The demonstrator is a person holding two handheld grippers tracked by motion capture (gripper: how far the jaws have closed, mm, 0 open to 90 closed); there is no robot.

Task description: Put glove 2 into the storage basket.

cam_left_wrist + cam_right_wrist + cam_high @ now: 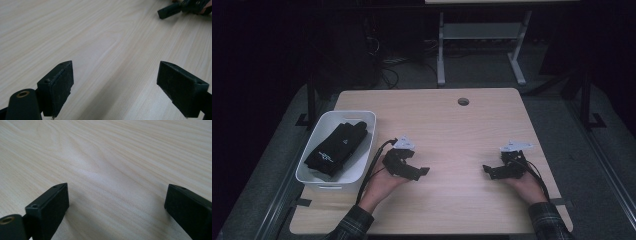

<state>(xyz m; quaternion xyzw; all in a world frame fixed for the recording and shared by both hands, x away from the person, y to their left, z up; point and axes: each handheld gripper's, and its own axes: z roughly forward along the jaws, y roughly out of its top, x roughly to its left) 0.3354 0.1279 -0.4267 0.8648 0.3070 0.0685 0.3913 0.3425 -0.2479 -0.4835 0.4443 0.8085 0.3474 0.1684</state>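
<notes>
A white bin [367, 150] stands at the table's left edge with a black glove [336, 146] lying inside it. My left gripper [418, 171] rests low over the wood just right of the bin, jaws wide apart with nothing between them [115, 86]. My right gripper [488, 170] sits near the table's right side, pointing left toward the other one, also open and empty [117, 206]. In the left gripper view the right gripper's black jaw tip [170, 12] shows at the top right.
The light wooden table [452, 130] has a round cable hole [463, 101] near its far edge. Behind the table stands a grey desk frame [482, 37] on dark floor with cables. Black cables trail from both grippers toward the near edge.
</notes>
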